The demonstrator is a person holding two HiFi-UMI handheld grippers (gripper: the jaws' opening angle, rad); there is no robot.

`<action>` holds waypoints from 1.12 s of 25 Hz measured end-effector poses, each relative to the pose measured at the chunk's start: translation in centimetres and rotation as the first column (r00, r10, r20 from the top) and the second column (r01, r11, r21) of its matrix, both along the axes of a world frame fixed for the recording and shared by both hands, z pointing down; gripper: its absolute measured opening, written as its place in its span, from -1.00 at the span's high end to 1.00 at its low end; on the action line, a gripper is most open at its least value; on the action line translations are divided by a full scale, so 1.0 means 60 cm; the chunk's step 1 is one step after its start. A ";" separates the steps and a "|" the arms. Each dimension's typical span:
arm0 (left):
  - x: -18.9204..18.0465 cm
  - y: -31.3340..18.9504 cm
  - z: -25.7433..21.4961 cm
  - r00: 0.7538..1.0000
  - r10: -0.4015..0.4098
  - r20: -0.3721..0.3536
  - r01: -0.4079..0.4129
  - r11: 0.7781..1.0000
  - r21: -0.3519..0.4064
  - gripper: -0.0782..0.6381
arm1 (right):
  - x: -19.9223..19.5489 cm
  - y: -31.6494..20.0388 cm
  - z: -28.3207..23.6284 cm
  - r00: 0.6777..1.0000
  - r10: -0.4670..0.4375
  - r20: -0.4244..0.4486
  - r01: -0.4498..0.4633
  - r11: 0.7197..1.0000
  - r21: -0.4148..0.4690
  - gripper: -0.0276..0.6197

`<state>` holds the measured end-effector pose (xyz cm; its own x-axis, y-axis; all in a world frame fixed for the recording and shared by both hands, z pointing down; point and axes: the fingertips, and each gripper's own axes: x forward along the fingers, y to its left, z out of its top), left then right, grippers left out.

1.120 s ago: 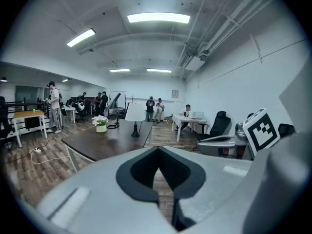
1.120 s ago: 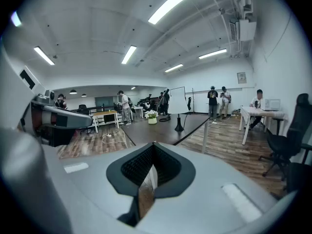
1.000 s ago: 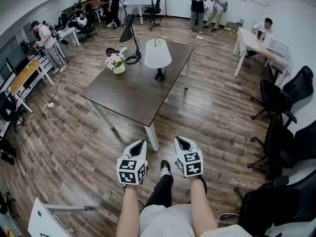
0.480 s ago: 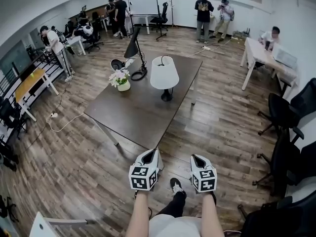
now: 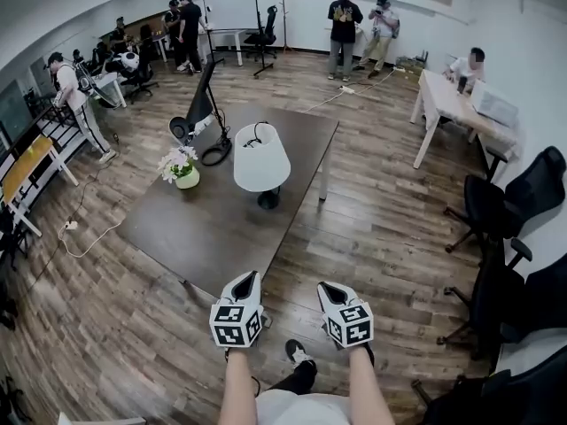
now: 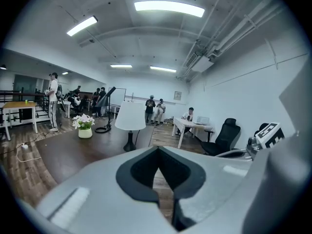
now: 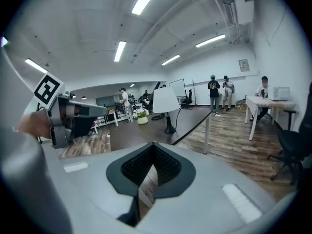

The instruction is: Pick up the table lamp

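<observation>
Tabletop (image 5: pixel 204 228) bears table lamp (image 5: pixel 261 158) — well beyond left tool (image 5: pixel 250 276), right tool (image 5: pixel 325 286).

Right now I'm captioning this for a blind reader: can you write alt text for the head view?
A table lamp with a white shade and black base stands on a dark brown rectangular table, near a white pot of flowers. In the foreground, the left gripper and right gripper, both shut and empty, point towards the table.
</observation>
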<state>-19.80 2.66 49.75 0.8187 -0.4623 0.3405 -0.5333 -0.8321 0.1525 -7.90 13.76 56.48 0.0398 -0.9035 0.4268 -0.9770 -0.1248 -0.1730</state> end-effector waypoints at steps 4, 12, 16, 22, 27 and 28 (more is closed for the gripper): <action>0.058 -0.046 0.013 1.000 0.007 0.003 -0.007 1.000 -0.015 0.78 | 0.046 -0.041 0.018 1.000 -0.024 -0.007 0.023 0.999 -0.045 0.83; 0.151 -0.150 0.047 1.000 -0.018 -0.011 0.018 0.998 -0.059 0.78 | 0.157 -0.088 0.040 0.998 -0.029 -0.051 0.022 0.992 -0.122 0.83; 0.188 -0.182 0.056 1.000 -0.003 -0.020 0.001 0.997 -0.077 0.78 | 0.203 -0.102 0.052 0.999 0.010 -0.051 -0.017 0.989 -0.149 0.83; 0.215 -0.204 0.044 0.999 0.032 -0.023 -0.034 0.998 -0.061 0.78 | 0.239 -0.150 0.057 0.999 0.043 -0.026 -0.047 0.989 -0.143 0.83; 0.204 -0.227 0.049 1.000 0.010 -0.010 -0.011 0.998 -0.055 0.78 | 0.228 -0.219 0.060 1.000 -0.011 0.010 0.012 0.994 -0.109 0.83; 0.201 -0.233 0.052 1.000 0.004 0.002 -0.004 0.999 -0.052 0.78 | 0.225 -0.237 0.064 1.000 -0.026 0.017 0.028 0.994 -0.107 0.83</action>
<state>-7.77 -11.34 52.89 0.8197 -0.4404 0.3662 -0.5302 -0.8252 0.1947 5.60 -0.43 60.31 0.0087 -0.8531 0.5216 -0.9774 -0.1173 -0.1756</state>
